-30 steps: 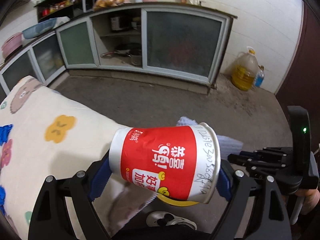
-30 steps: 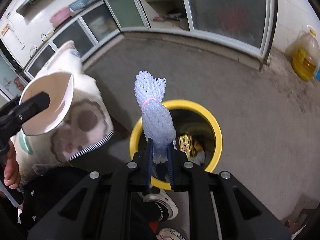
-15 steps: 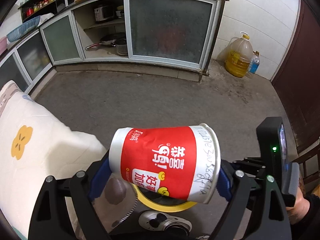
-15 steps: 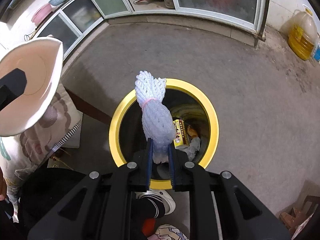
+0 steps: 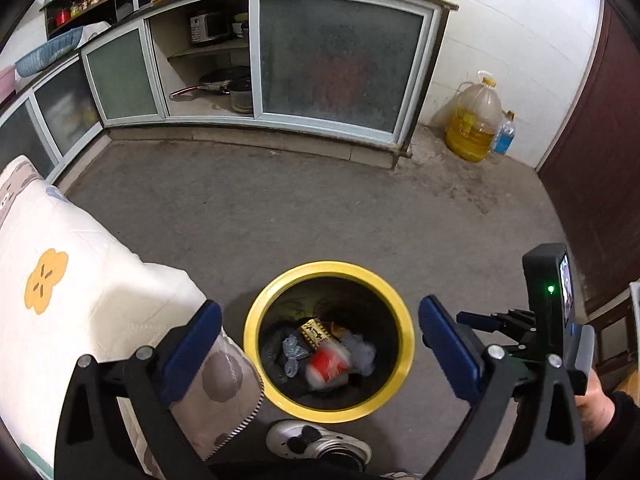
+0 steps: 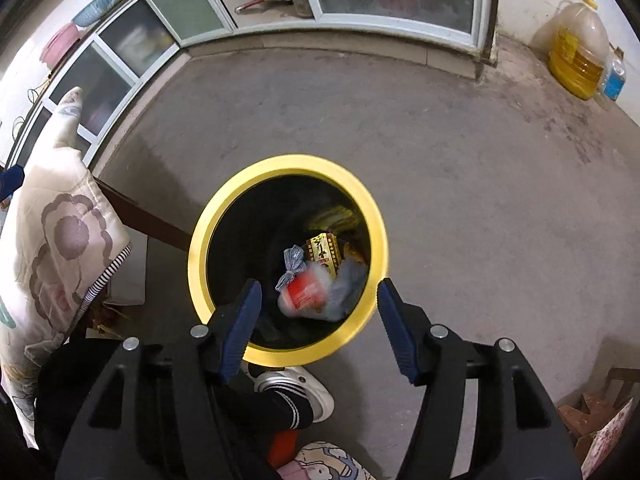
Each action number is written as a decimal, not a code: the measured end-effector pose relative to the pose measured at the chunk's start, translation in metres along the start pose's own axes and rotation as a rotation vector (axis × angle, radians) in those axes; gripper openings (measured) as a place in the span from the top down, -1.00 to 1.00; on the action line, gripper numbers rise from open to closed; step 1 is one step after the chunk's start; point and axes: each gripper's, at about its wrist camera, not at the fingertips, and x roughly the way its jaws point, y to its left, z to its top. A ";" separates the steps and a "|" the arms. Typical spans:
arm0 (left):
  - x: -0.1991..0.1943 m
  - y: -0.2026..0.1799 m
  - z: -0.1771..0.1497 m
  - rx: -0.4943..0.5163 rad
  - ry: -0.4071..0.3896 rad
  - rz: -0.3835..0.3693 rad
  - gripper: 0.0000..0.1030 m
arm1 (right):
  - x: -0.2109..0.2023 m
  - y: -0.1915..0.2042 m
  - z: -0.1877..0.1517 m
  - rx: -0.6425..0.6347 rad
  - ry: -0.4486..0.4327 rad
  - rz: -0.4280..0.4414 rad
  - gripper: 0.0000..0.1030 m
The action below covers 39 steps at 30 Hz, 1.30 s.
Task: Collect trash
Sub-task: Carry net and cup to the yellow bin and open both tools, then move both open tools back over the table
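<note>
In the left wrist view the left gripper is seen with its jaws wide and opening, nothing being held between them, above the yellow-rimmed bin in the lower middle of the frame. In the right wrist view the right gripper is shown with its jaws apart and opening, also empty, over the same bin. The red cup and the white foam net are found inside the bin, blurred, beside a yellow packet, and a patterned cloth is seen at the left.
</note>
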 end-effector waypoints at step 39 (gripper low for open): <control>-0.336 0.385 -0.258 -0.707 -0.240 0.855 -0.85 | -0.092 0.443 0.048 -0.802 -0.302 0.408 -0.35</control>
